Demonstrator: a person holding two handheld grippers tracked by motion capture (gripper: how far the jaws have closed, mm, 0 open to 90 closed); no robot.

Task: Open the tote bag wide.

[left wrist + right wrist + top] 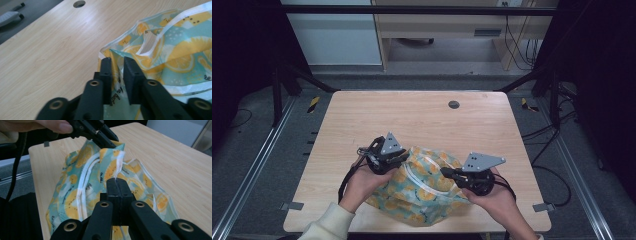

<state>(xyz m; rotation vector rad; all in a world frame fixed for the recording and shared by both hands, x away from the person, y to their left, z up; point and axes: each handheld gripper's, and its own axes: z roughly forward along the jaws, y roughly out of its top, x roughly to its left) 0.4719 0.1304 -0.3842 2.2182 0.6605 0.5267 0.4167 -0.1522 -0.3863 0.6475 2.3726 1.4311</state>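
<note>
A thin teal bag point(427, 187) printed with orange slices lies crumpled near the table's front edge. My left gripper point(404, 156) is at its left upper corner. In the left gripper view the jaws point(117, 61) stand close together with the bag's edge point(116, 70) pinched between them. My right gripper point(445, 172) is at the bag's right side, shut on a lifted fold point(112, 170) of the bag; its jaws point(116, 181) meet with the thin film between. The left gripper point(107, 138) also appears far off in the right gripper view, holding up the bag's other corner.
The wooden table point(412, 115) has a round cable hole point(454, 104) near its far edge. Dark frame posts stand at both sides. Cables point(547, 150) trail on the floor at the right. A pale wooden desk point(437, 25) stands beyond the table.
</note>
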